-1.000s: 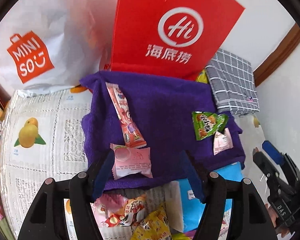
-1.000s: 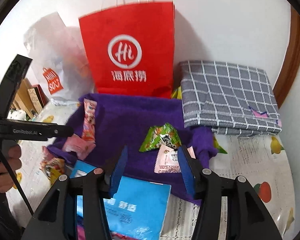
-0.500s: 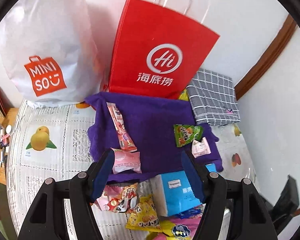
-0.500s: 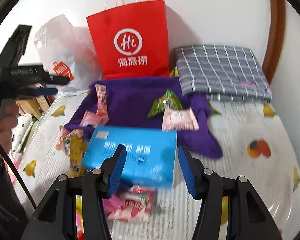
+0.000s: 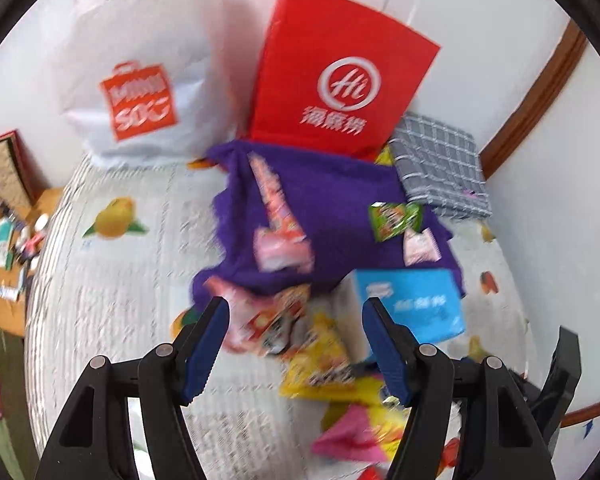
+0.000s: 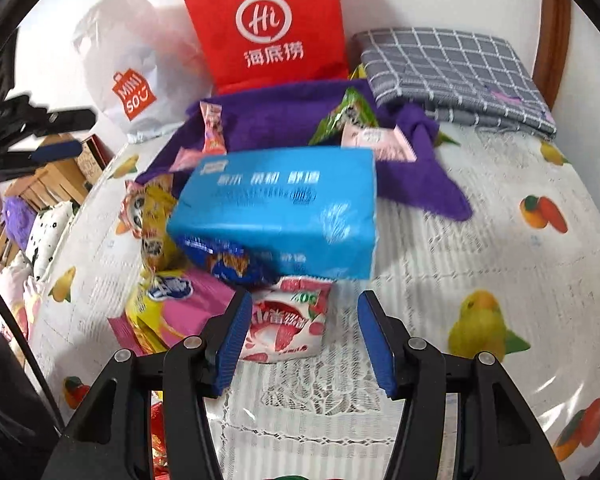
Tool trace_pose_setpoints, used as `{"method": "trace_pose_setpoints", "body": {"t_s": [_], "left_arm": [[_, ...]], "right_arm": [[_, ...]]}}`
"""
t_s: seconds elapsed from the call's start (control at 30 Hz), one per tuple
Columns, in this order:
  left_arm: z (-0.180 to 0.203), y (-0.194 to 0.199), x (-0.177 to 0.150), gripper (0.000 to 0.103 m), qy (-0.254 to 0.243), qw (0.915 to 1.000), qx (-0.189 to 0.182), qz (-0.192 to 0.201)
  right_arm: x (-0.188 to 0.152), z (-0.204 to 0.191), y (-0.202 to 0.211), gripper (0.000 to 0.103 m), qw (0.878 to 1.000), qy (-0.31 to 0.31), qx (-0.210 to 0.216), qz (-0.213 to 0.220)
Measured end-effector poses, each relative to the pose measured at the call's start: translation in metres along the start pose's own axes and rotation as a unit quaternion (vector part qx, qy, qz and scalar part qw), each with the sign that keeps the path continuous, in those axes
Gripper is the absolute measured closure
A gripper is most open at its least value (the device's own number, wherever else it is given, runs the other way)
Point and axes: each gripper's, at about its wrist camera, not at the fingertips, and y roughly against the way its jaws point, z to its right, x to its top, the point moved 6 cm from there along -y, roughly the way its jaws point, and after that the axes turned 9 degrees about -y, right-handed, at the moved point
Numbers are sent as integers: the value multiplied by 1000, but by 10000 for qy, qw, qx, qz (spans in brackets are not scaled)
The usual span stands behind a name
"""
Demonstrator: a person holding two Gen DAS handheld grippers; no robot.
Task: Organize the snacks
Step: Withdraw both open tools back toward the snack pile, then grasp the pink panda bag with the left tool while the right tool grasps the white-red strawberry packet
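A purple towel holds a long pink stick pack, a pink sachet, a green packet and a small pink sachet. In front lie a blue tissue pack, yellow snack bags, a pink bag and a strawberry packet. My left gripper is open and empty above the loose pile. My right gripper is open and empty just before the strawberry packet.
A red paper bag and a white Miniso bag stand at the back wall. A folded grey checked cloth lies at back right. The table has a white fruit-print lace cover.
Both grippers have pulled back from the towel toward the near edge, bringing the loose snack pile and tissue pack into view. Both stay open and empty.
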Motion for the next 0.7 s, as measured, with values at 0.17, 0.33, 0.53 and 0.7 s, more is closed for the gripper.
{"method": "trace_pose_setpoints", "body": {"t_s": [0.17,0.33,0.53,0.7], "left_arm": [[-20,4,-32,36,111,9997,223,-73],[-32,4,-56,36,237,9991,300,-188],[-38,1,-69,36,322,9985,327,-290],[-37,2,-76,36,307,9985,338,-293]], "right_arm": [[-4,0,-16,48,9999,44,-108,-91],[-6,-8,-20,48,9998,112,78,-133],[-9,-20,-34,42,9994,242,72,-236],[-16,-22,-44,47,9969,634,-466,23]]}}
